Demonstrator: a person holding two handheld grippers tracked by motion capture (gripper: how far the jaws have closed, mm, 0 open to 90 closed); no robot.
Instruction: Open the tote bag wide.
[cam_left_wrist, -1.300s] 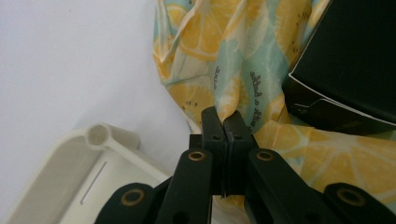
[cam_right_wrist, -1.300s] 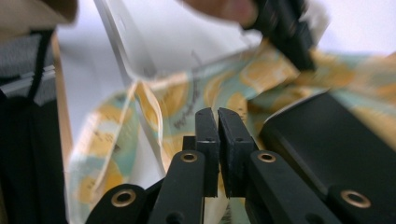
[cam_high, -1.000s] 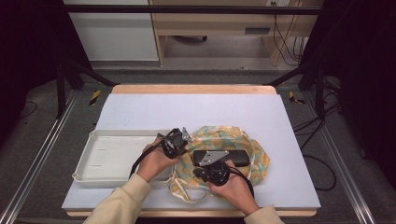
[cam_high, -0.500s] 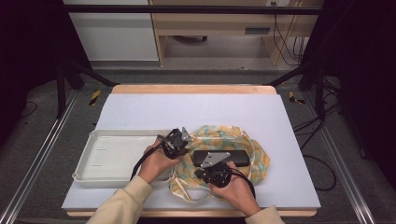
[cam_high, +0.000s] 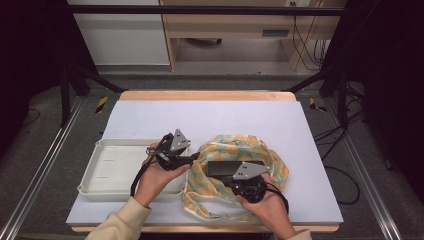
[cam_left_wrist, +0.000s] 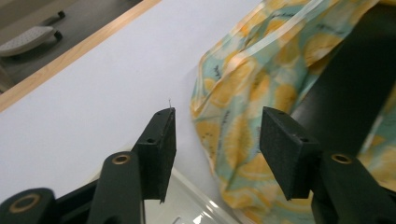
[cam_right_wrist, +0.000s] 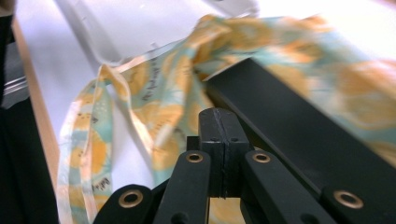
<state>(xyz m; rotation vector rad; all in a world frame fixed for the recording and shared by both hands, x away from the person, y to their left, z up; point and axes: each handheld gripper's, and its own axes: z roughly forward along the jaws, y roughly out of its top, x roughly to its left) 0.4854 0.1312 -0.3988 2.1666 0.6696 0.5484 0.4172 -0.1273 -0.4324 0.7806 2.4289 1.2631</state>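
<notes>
A yellow-and-teal patterned cloth bag (cam_high: 225, 145) lies on the white table, crumpled around a flat black object (cam_high: 225, 166). My left gripper (cam_high: 194, 159) sits at the bag's left edge. Its jaws have just been opening and now stand apart in the left gripper view (cam_left_wrist: 217, 123), with bare table and the bag's (cam_left_wrist: 243, 93) edge behind the gap and nothing pressed between them. My right gripper (cam_high: 223, 182) is at the bag's near side. It is shut (cam_right_wrist: 218, 116), pads together, with the cloth (cam_right_wrist: 154, 93) and the black object (cam_right_wrist: 299, 126) just beyond.
A white plastic tray (cam_high: 115, 165) stands left of the bag, close under my left hand. The bag's long strap (cam_high: 200, 210) trails toward the table's near wooden edge (cam_high: 200, 229). The far half of the table is bare white surface.
My left gripper's jaws have opened from shut to apart. Both hands have lifted a little and shifted slightly over the bag.
</notes>
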